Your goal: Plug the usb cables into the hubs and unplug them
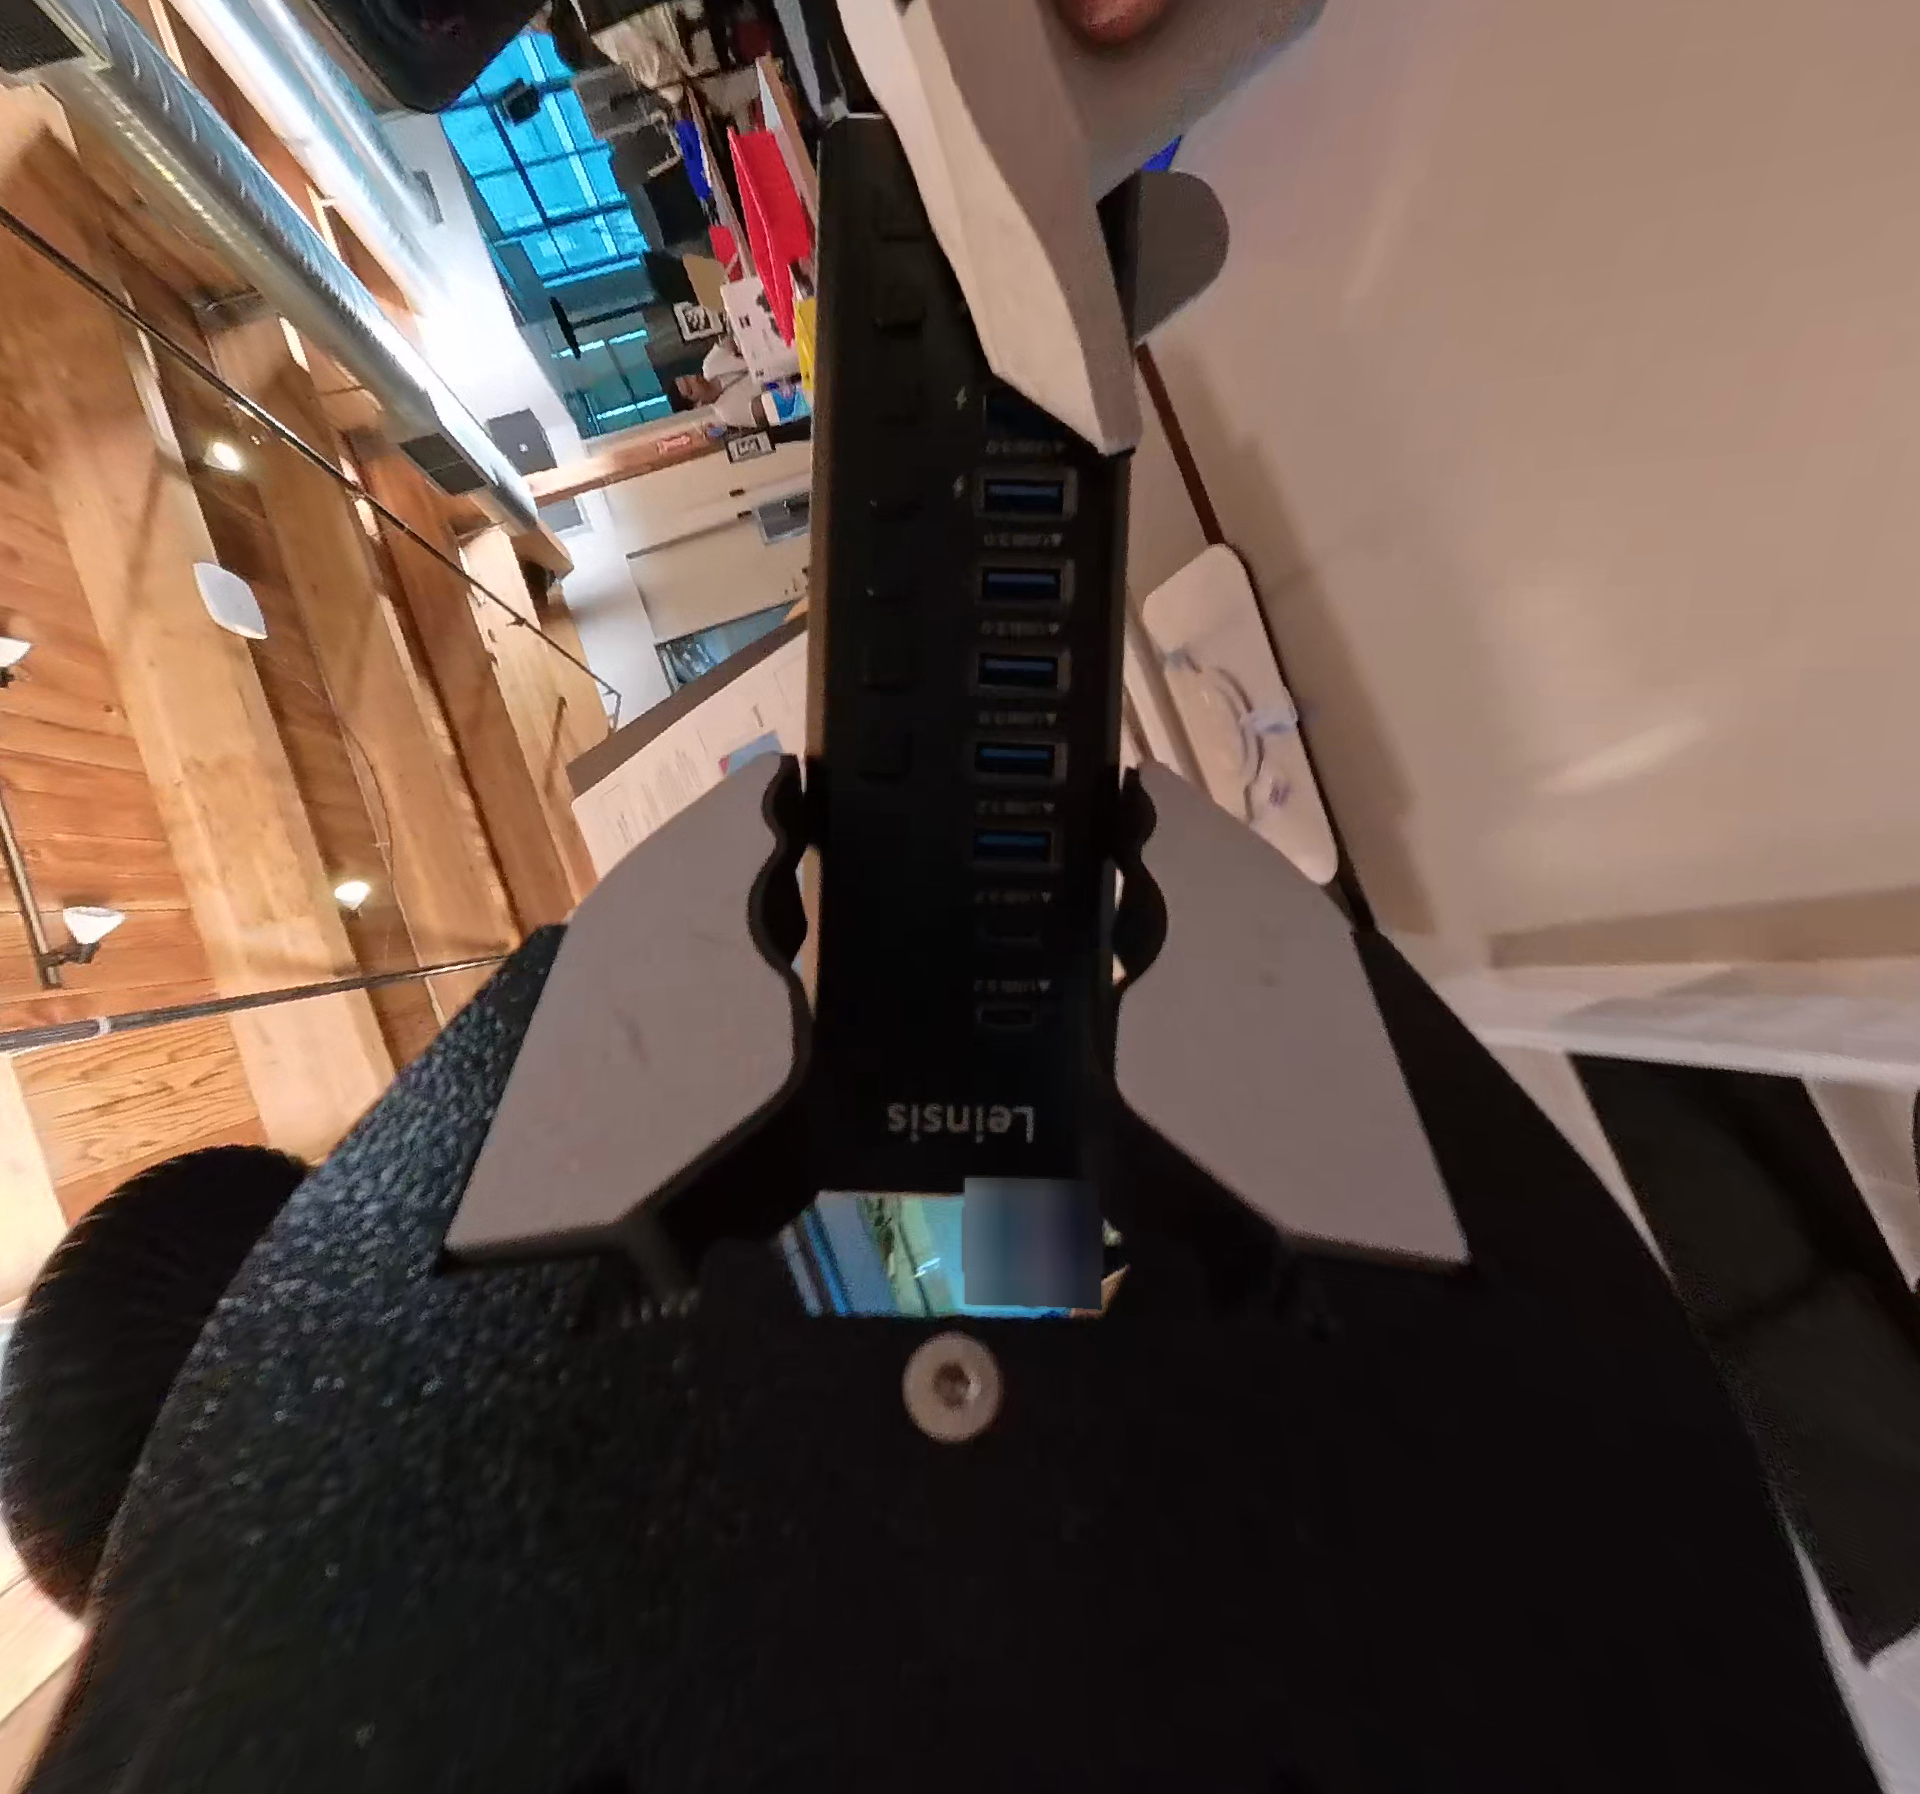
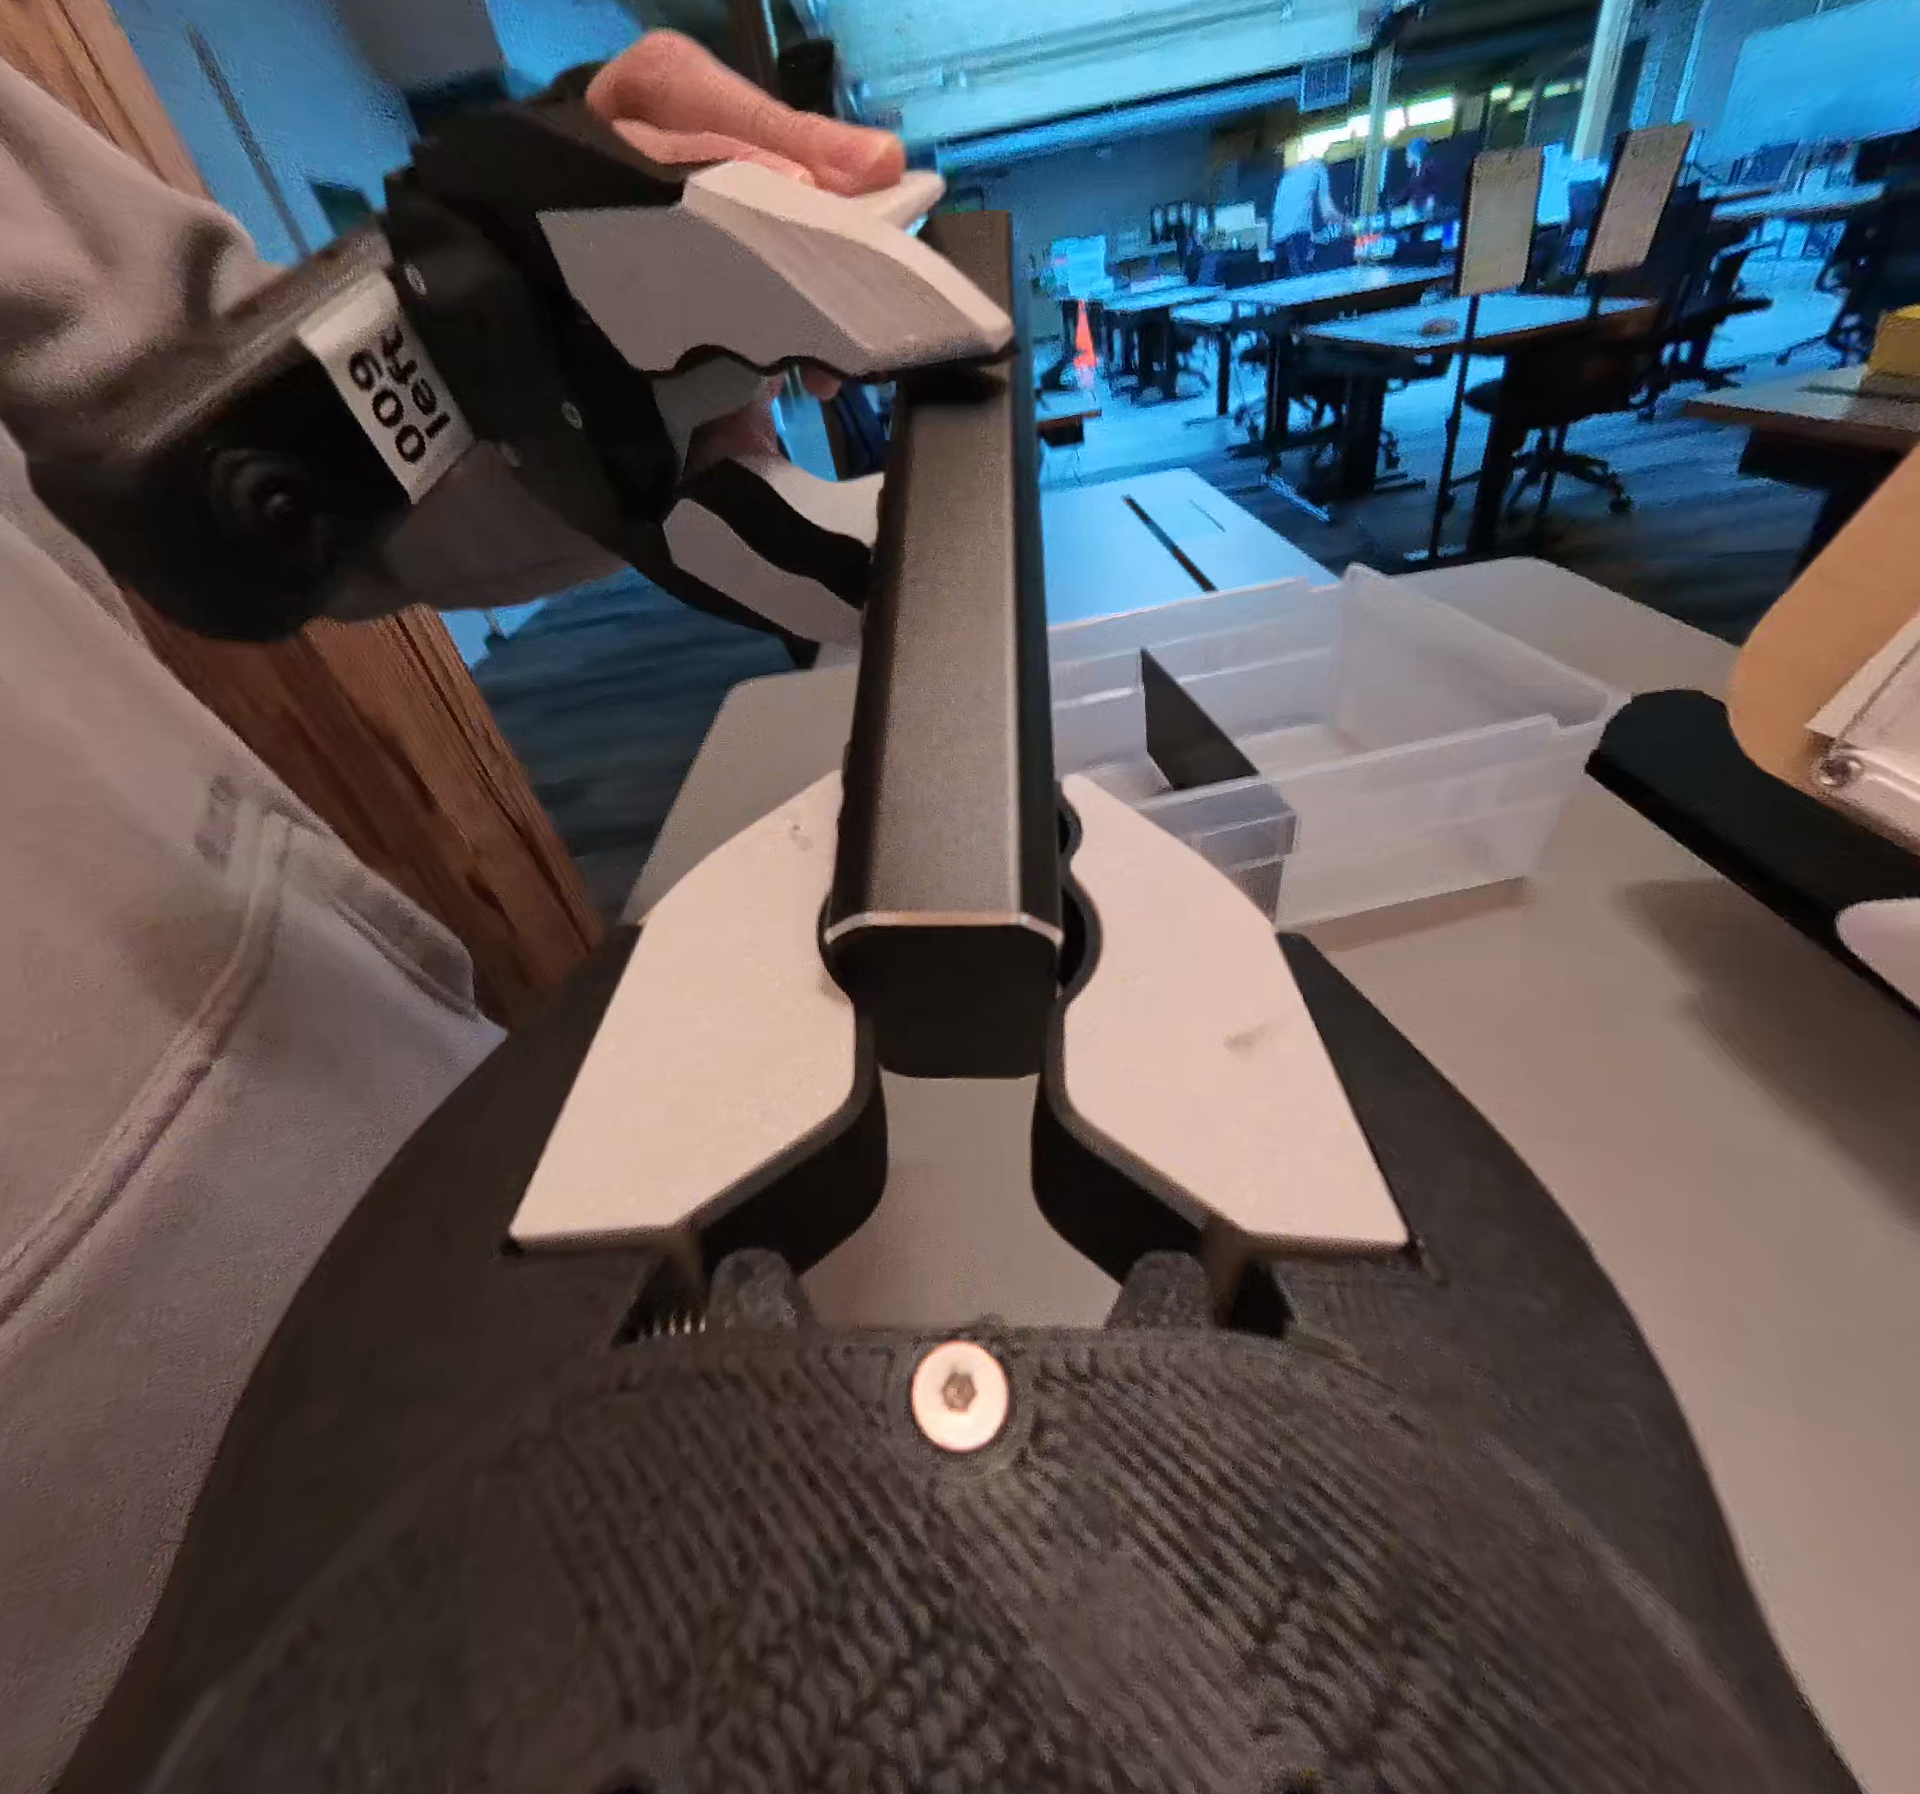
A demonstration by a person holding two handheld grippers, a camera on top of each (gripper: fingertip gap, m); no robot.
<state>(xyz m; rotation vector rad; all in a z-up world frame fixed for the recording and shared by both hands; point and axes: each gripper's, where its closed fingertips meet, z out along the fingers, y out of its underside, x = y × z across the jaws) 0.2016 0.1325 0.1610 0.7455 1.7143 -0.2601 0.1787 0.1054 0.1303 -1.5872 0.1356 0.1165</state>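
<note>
Black hub (image 2: pixel 956 601), a long bar, is held in the air between both grippers, above the near left part of a grey table (image 2: pixel 1558 1069). At the left of the right wrist view a grey sleeve (image 2: pixel 125 809) is seen, and a hand (image 2: pixel 748 123) lies on top of the left gripper (image 2: pixel 883 456). The left gripper's fingers are clamped on the far stretch of the hub, one finger (image 2: pixel 790 279) over its upper face and one under it. At centre, the right gripper (image 2: pixel 951 923) is closed on the near end of the hub, a finger pressed against each side. To the right, farther back on the table, a clear plastic bin (image 2: pixel 1455 726) with dividers is seen, with a dark block (image 2: pixel 1195 726) standing inside it. Rows of desks (image 2: pixel 1403 321) are visible in the far background.

In the left wrist view, wooden wall panels (image 1: pixel 260 653) fill the left. At centre, the left gripper (image 1: pixel 961 840) grips the hub (image 1: pixel 935 601) by its two long sides, with the port face turned to the camera; a column of blue ports (image 1: pixel 1023 674) is exposed, and no cable is seen in any of them. Farther along the hub, a finger of the right gripper (image 1: pixel 1029 290) lies over the ports at the far end.
</note>
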